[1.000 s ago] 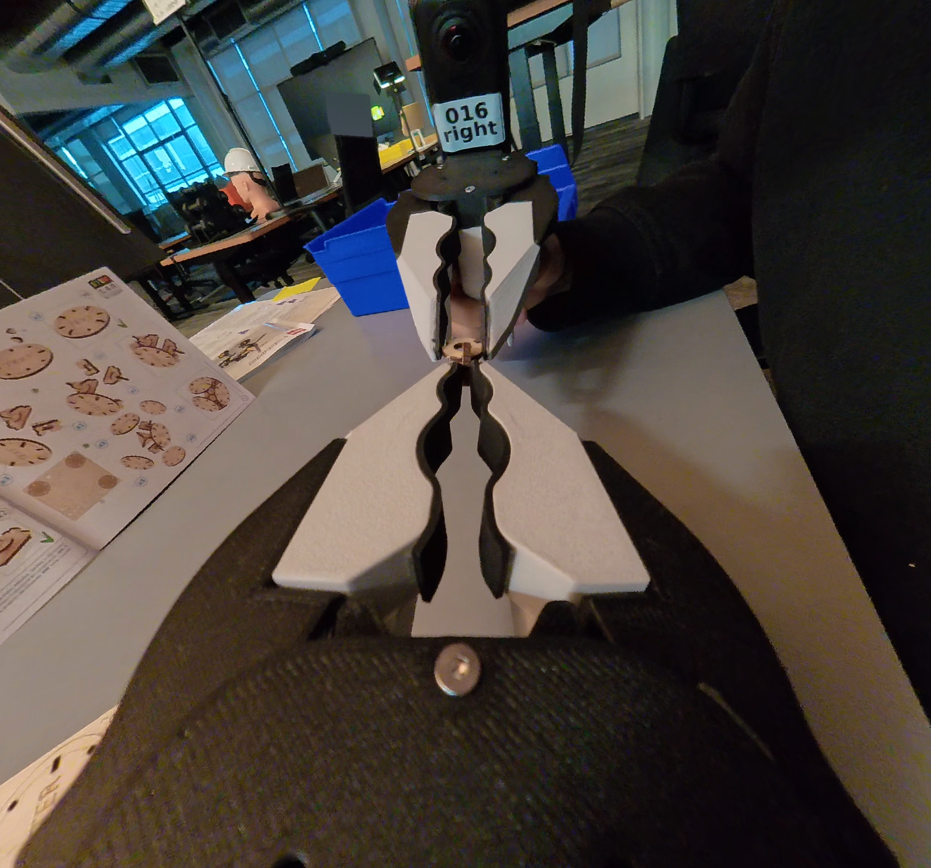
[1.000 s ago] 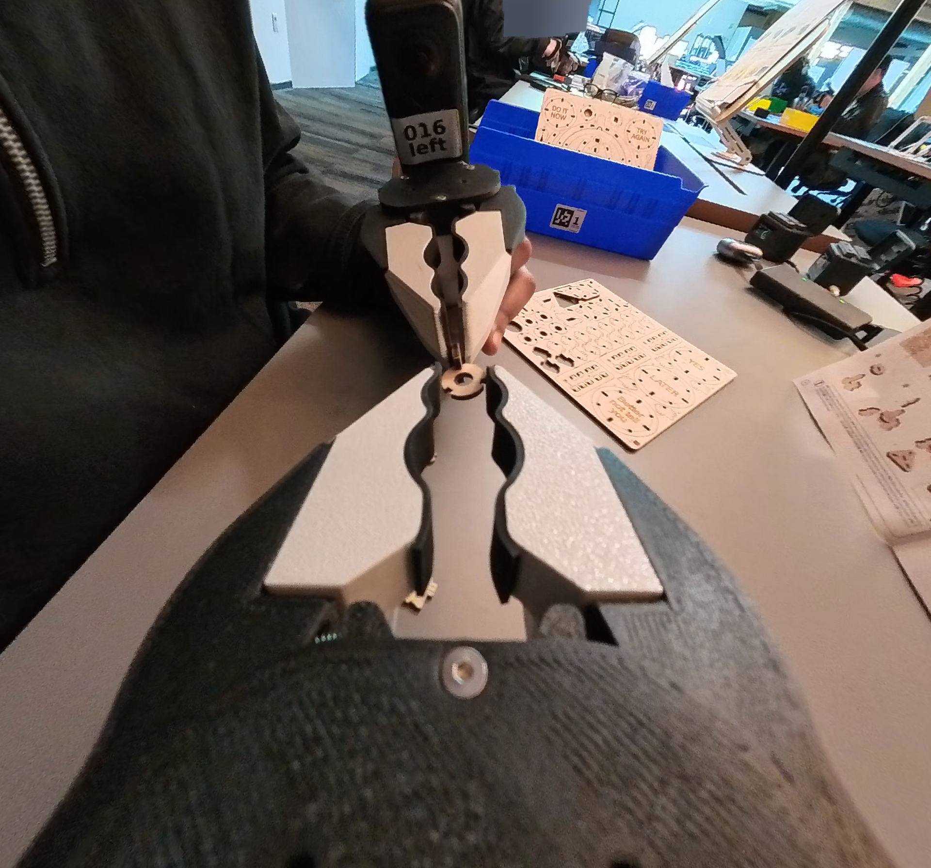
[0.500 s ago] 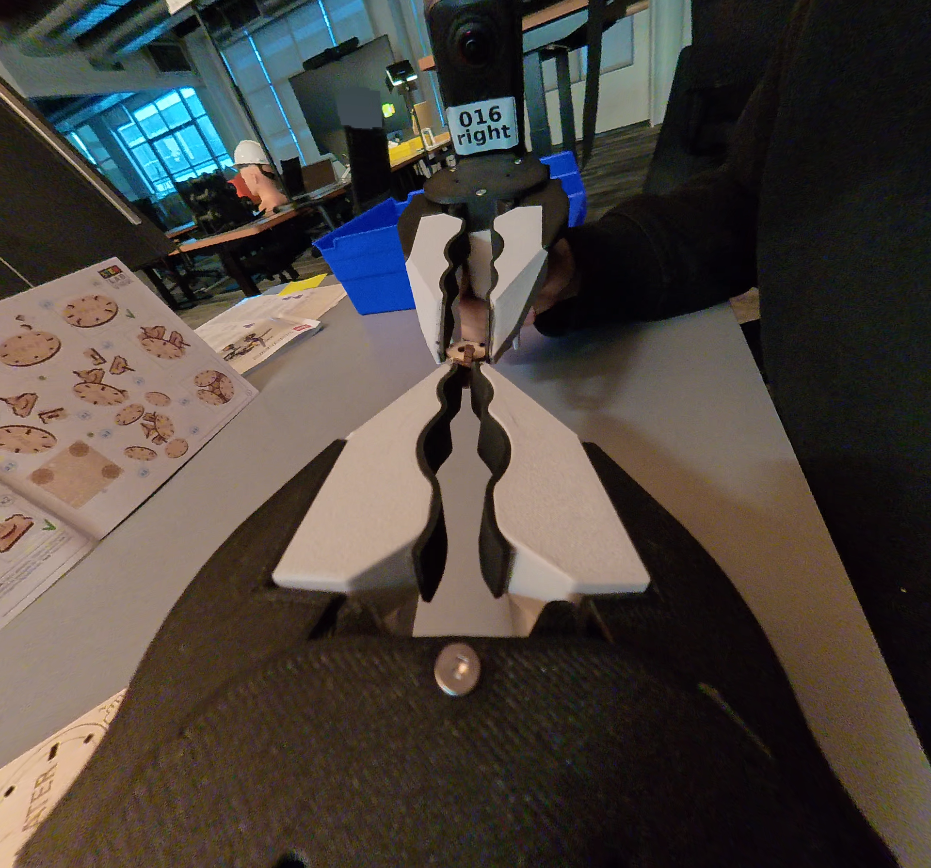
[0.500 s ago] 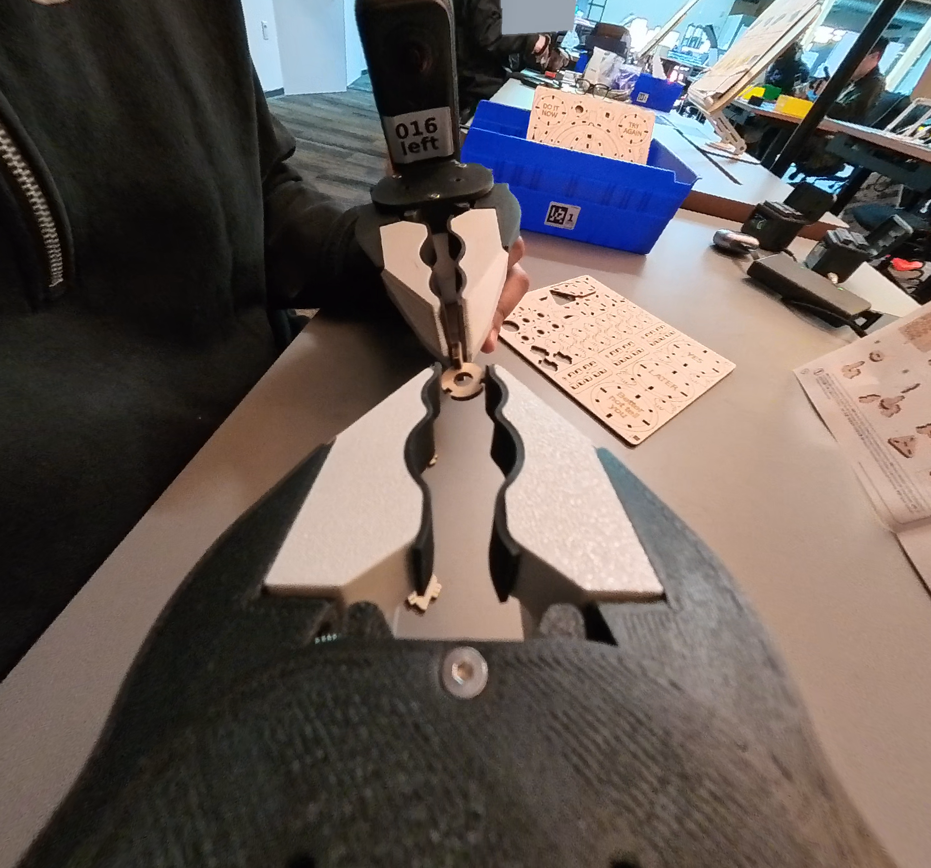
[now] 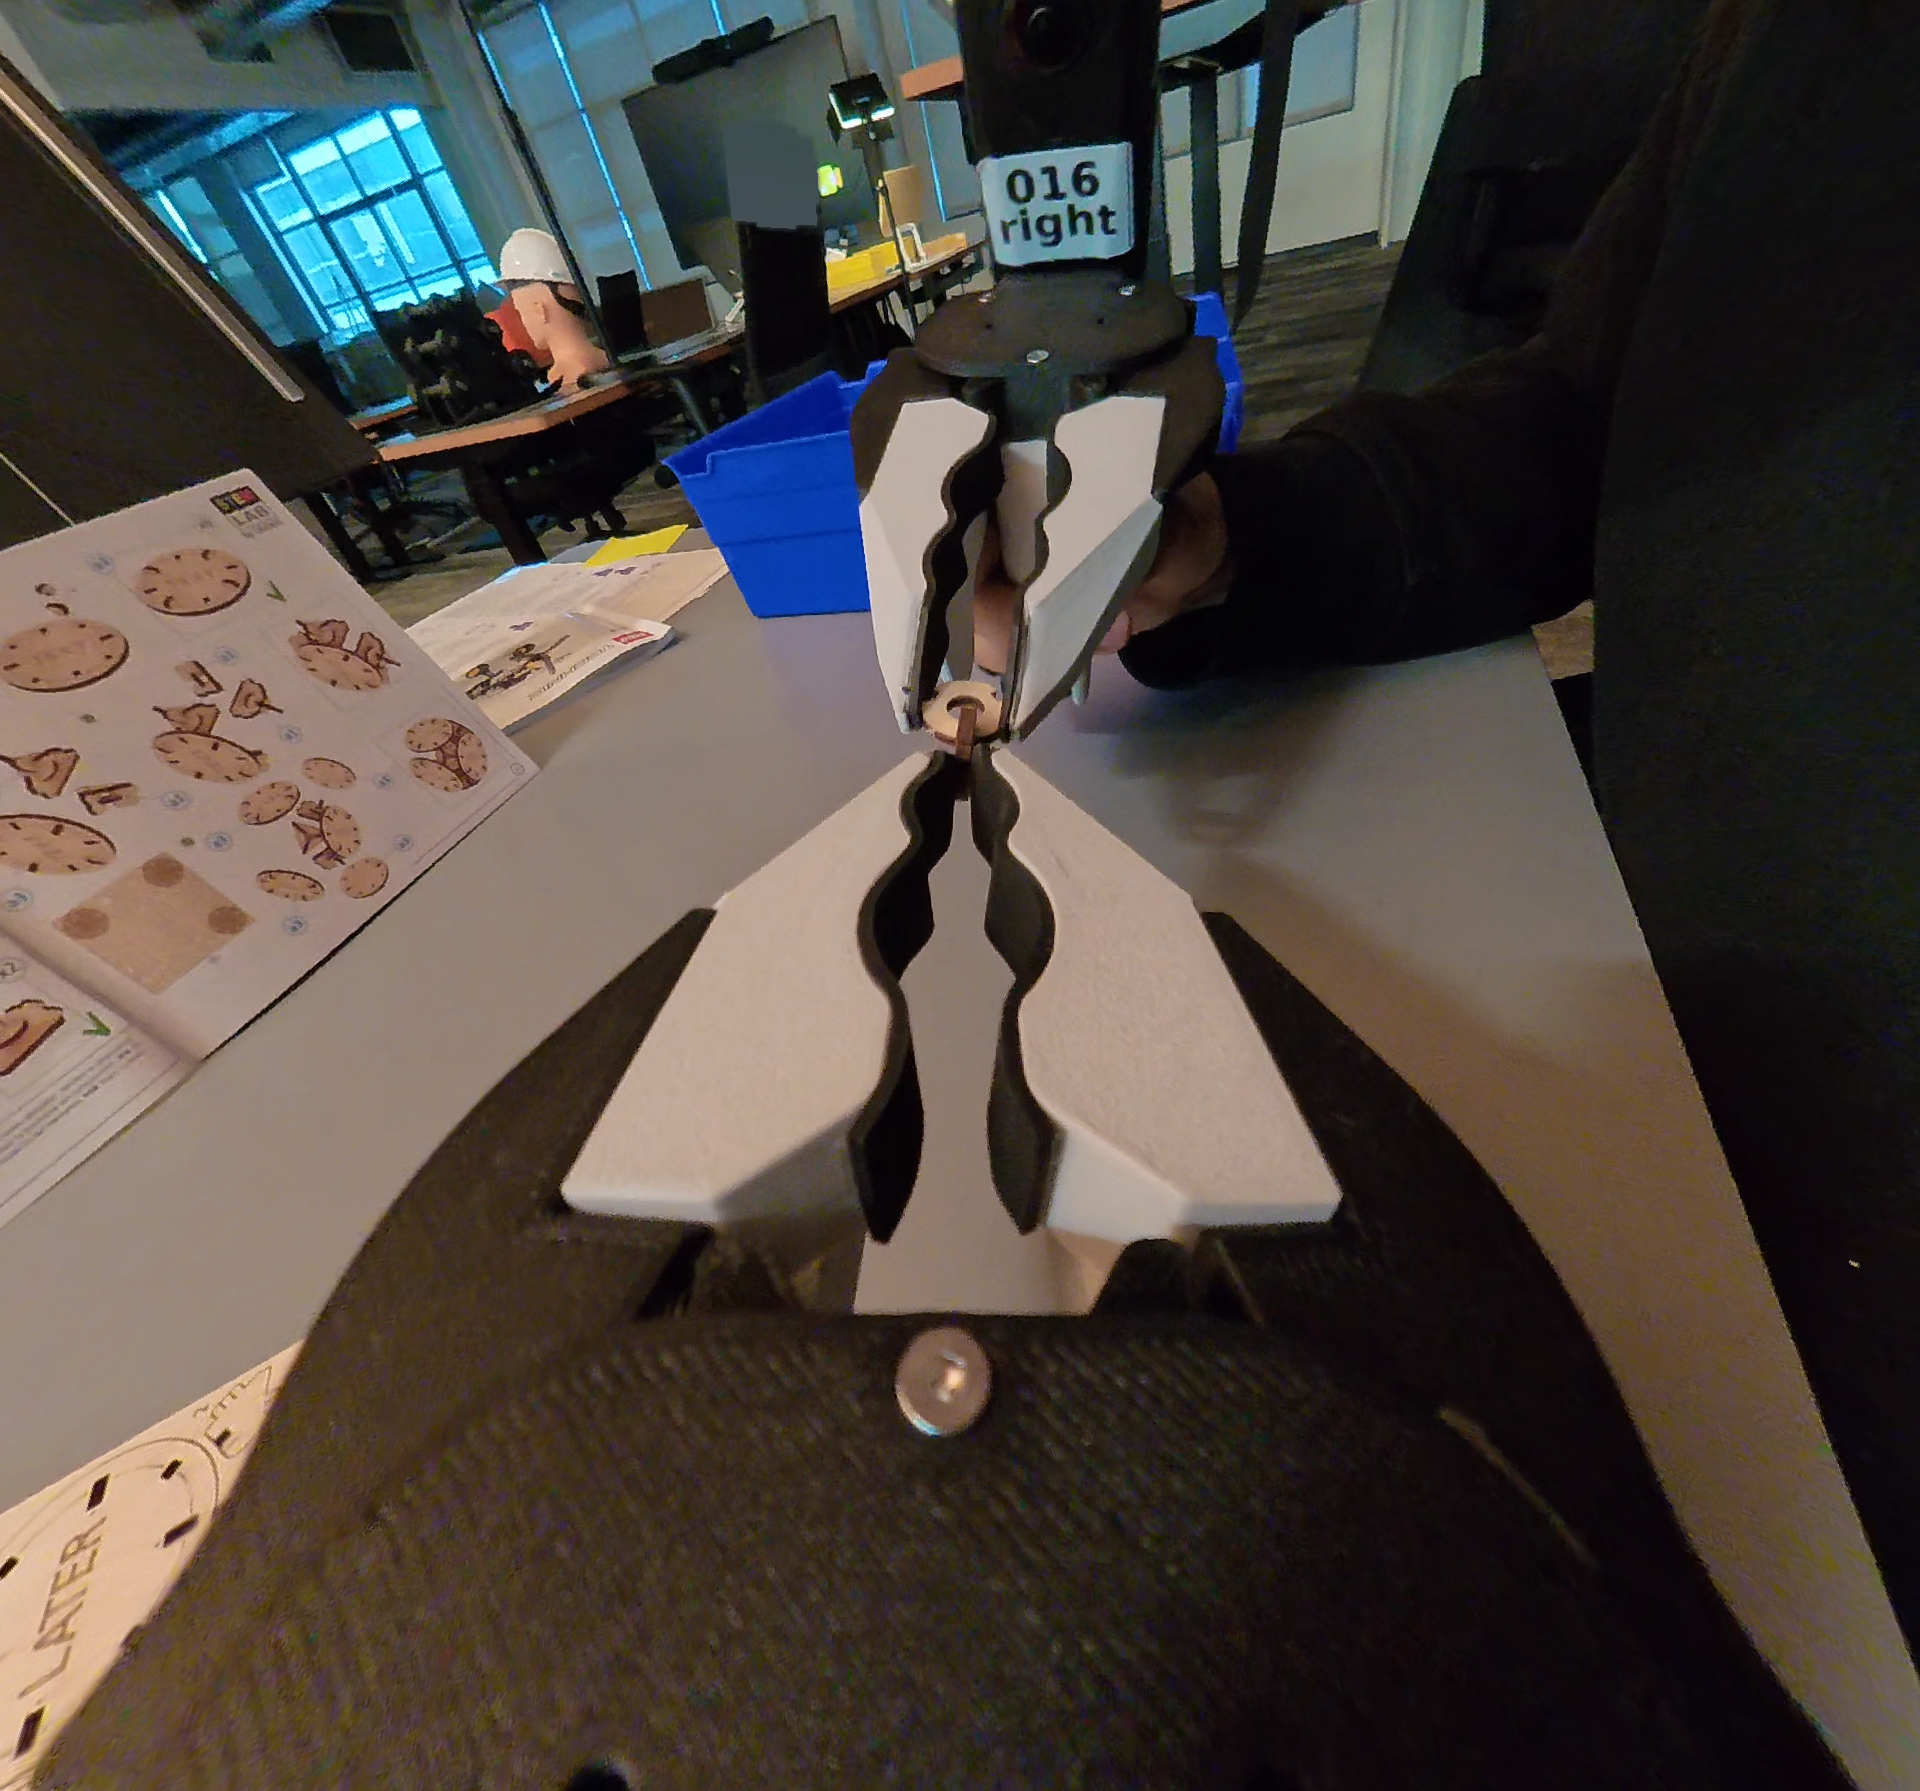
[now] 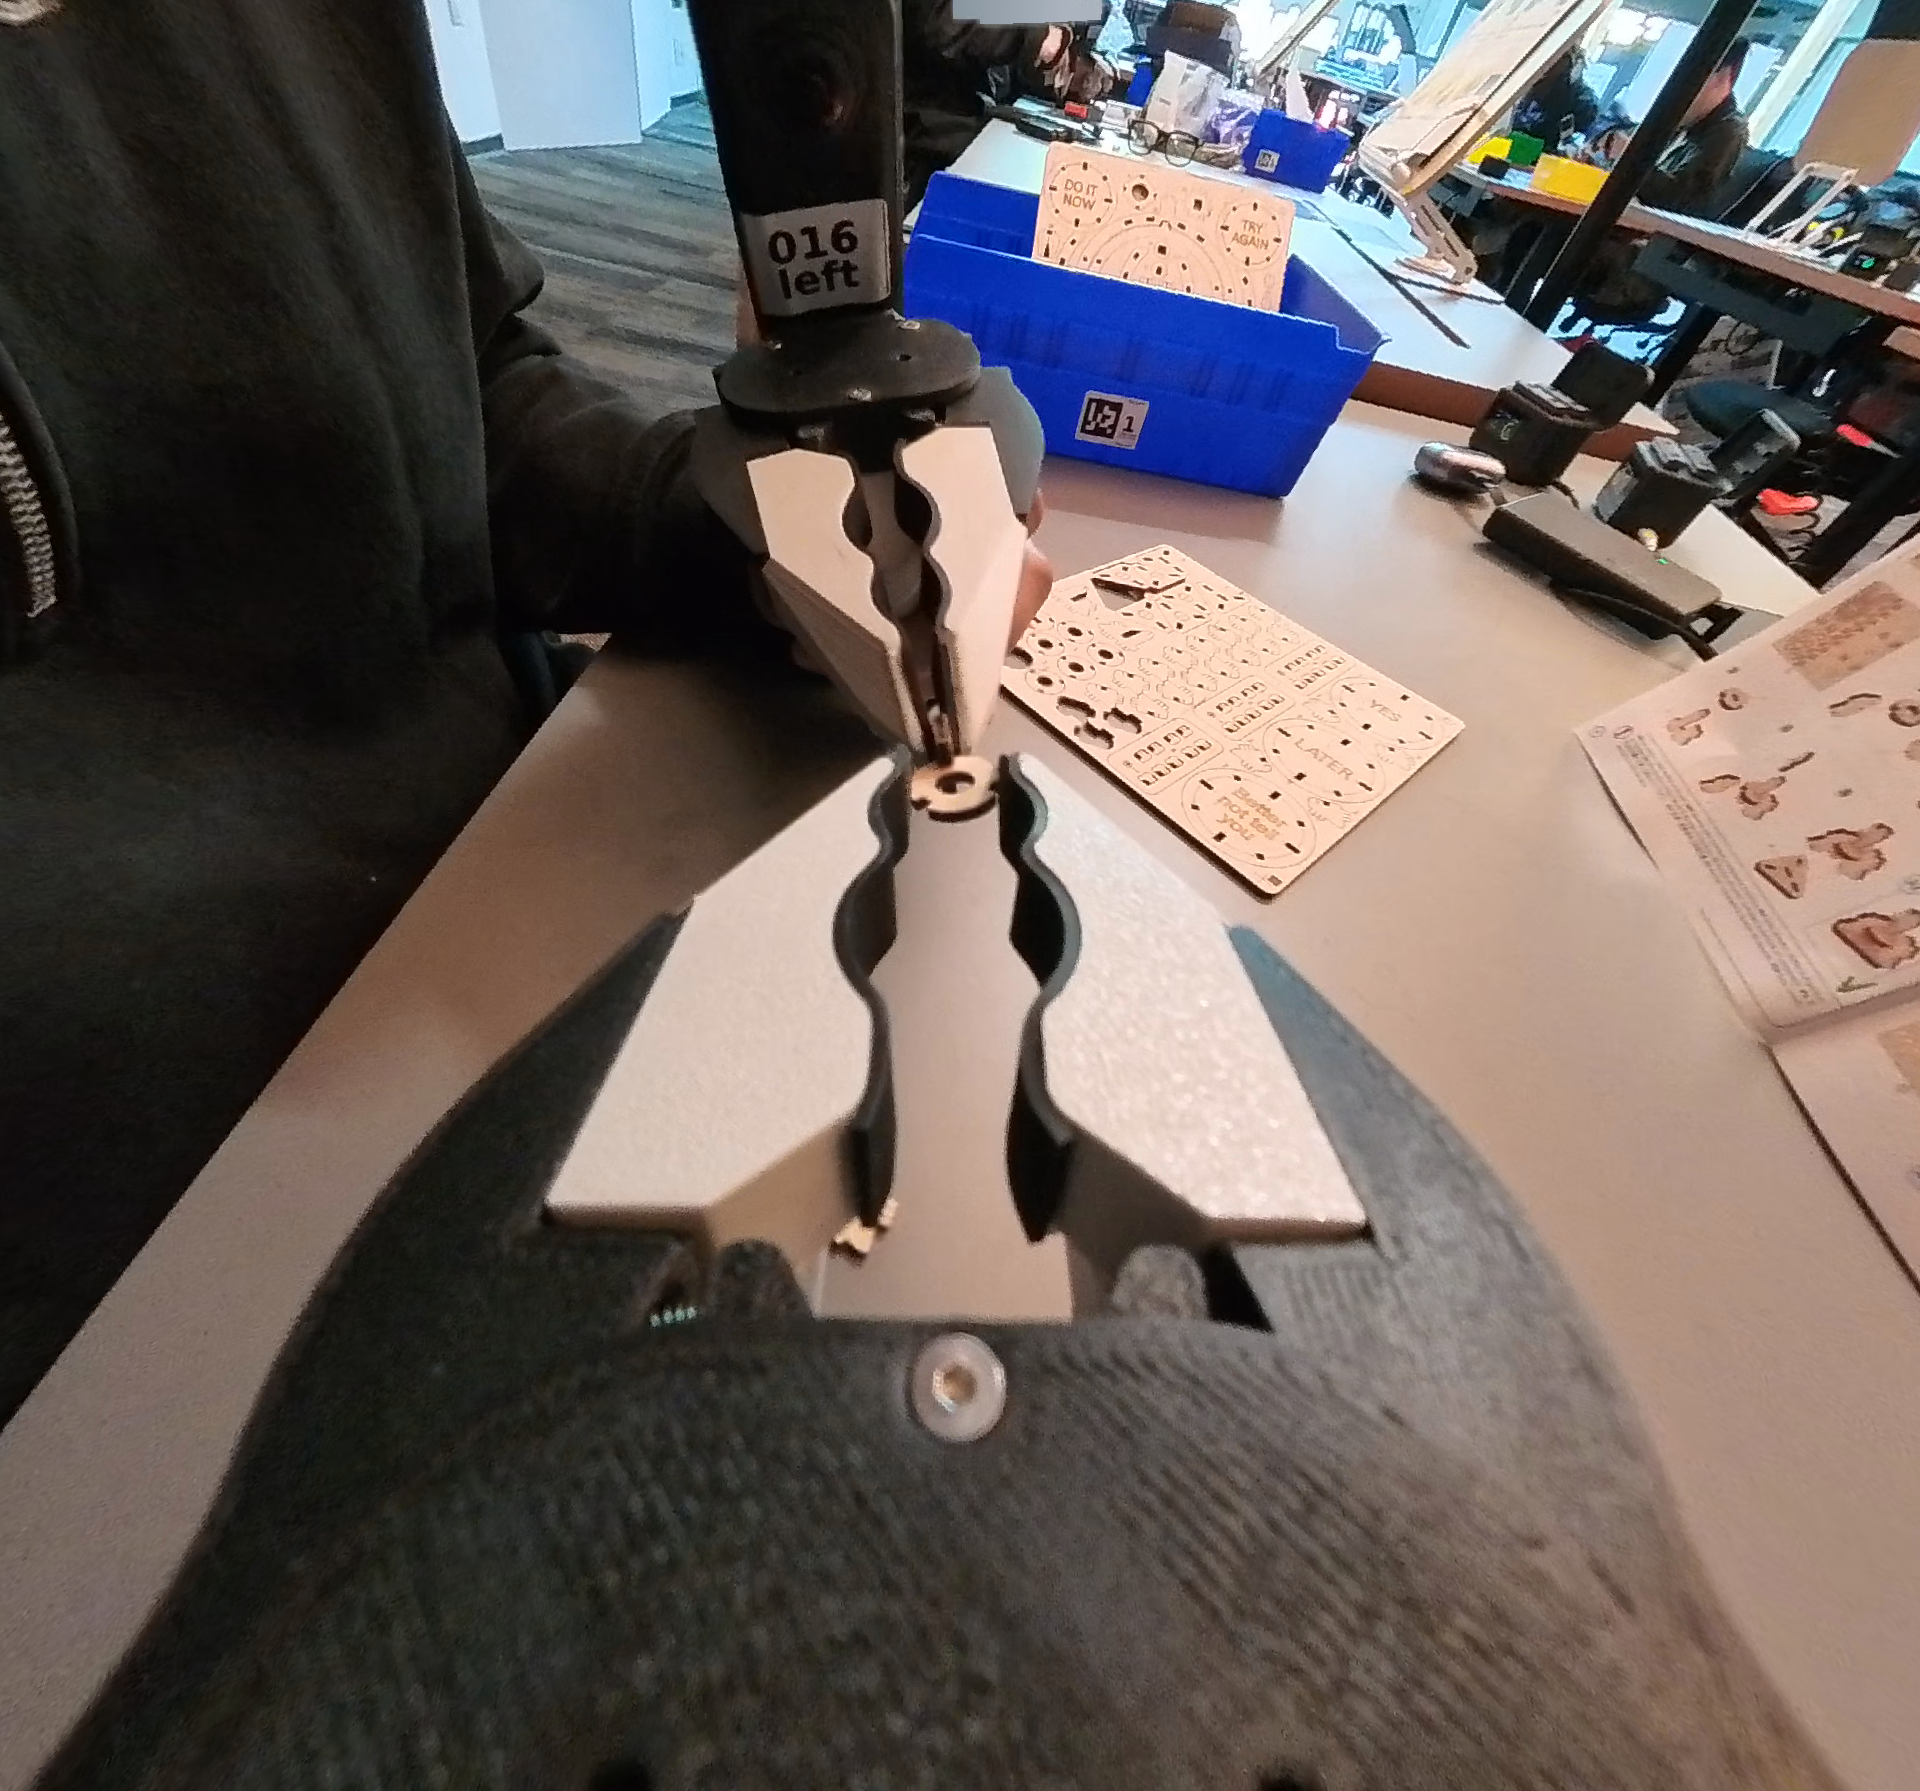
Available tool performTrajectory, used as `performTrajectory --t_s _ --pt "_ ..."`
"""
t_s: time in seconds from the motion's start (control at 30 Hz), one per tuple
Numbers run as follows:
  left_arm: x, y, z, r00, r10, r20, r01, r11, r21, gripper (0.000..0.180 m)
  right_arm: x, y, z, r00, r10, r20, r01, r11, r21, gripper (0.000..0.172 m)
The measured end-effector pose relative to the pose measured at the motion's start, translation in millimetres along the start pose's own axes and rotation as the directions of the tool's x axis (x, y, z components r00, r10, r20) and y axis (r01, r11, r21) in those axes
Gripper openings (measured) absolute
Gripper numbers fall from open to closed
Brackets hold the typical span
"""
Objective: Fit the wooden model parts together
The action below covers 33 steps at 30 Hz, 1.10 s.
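Note:
In the left wrist view my left gripper (image 5: 966, 773) is shut on a small thin wooden piece (image 5: 965, 735). Facing it tip to tip, my right gripper (image 5: 962, 702) is shut on a round wooden ring (image 5: 961, 711) with a centre hole. The thin piece's end sits at that hole. In the right wrist view the notched ring (image 6: 954, 786) is pinched between my right gripper's (image 6: 951, 791) pads, above the grey table (image 6: 1455, 910). The left gripper (image 6: 939, 741) comes down from above with the thin piece (image 6: 938, 719) touching the ring's upper edge.
A laser-cut wooden sheet (image 6: 1236, 713) lies right of the grippers. Behind it stands a blue bin (image 6: 1132, 391) with another sheet. Instruction sheets (image 5: 208, 754) (image 6: 1787, 806), a booklet (image 5: 561, 640), a second blue bin (image 5: 779, 526), black devices (image 6: 1590, 567). A small wooden bit (image 6: 864, 1234) shows by my right finger's base. The tips of both grippers are at nearly the same place.
Both grippers have stayed tip to tip with their pieces held. The left gripper has tilted a little and the thin piece sits closer into the ring's hole.

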State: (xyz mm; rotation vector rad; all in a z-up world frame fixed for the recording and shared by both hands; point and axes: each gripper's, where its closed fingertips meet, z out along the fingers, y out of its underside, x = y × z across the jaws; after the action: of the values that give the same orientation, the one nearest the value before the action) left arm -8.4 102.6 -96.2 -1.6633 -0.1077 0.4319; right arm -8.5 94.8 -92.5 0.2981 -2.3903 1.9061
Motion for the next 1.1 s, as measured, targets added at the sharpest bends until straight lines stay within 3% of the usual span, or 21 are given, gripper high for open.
performTrajectory --t_s 0.27,0.37,0.47,0.63,0.9,1.1 --pt "-4.8 2.2 -0.7 0.998 -0.063 -0.013 0.063 0.998 0.002 0.001 5.3 1.6 2.6 1.000 -0.013 -0.022 0.013 1.000 0.013 0.015" --pt "-9.7 2.8 -1.6 0.992 -0.128 -0.019 0.128 0.992 0.005 0.001 7.1 0.4 3.5 0.998 -0.045 -0.044 0.046 0.999 0.021 0.046" --pt "-17.3 1.0 -5.3 0.959 -0.279 -0.056 0.280 0.959 0.031 0.001 10.7 -1.4 -0.2 0.997 -0.053 -0.061 0.055 0.998 0.027 0.051" --pt "-18.0 7.9 -4.6 0.792 -0.578 -0.197 0.584 0.811 -0.029 0.001 14.5 1.0 -1.4 0.978 -0.164 -0.126 0.165 0.986 0.000 0.038" --pt "-13.2 11.3 -6.1 0.552 -0.769 -0.323 0.783 0.611 -0.115 0.001 11.3 12.2 2.2 0.926 -0.347 -0.150 0.330 0.935 -0.125 0.008" --pt "-8.9 11.6 -6.1 0.481 -0.800 -0.359 0.815 0.559 -0.154 0.001 9.0 13.5 3.2 0.918 -0.369 -0.143 0.351 0.926 -0.138 0.001"
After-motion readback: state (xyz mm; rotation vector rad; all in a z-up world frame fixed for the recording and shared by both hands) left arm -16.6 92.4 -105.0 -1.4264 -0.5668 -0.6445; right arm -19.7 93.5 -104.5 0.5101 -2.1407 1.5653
